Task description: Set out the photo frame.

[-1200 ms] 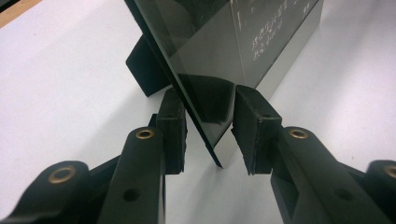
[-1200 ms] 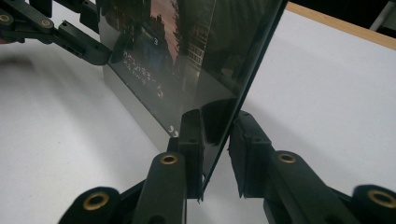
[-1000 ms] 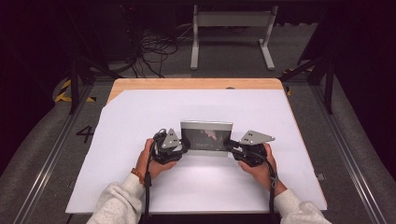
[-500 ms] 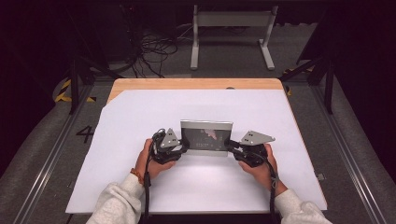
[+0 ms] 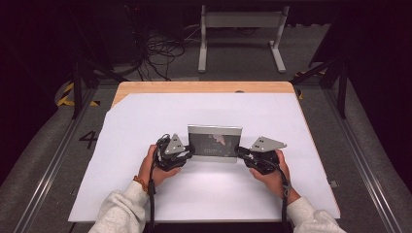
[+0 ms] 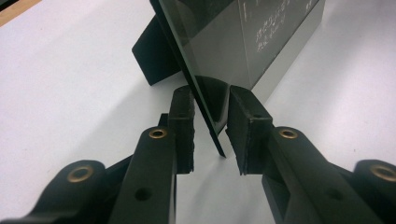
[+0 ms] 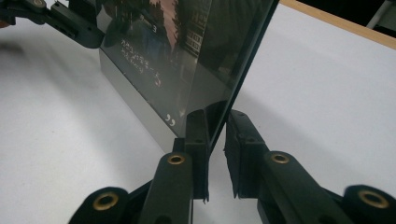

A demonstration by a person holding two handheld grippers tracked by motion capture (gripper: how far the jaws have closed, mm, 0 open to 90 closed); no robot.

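Frame flanked at both ends, little has moved over the last second.
The frame (image 5: 214,141) stands upright mid-counter (image 5: 121,194); the left gripper (image 5: 188,151) has edged inward, its jaws straddling the edge with gaps, not yet clenched. The right gripper (image 5: 240,154) looks nearly pinched on the other end, both hands low and level — a lift seems imminent.
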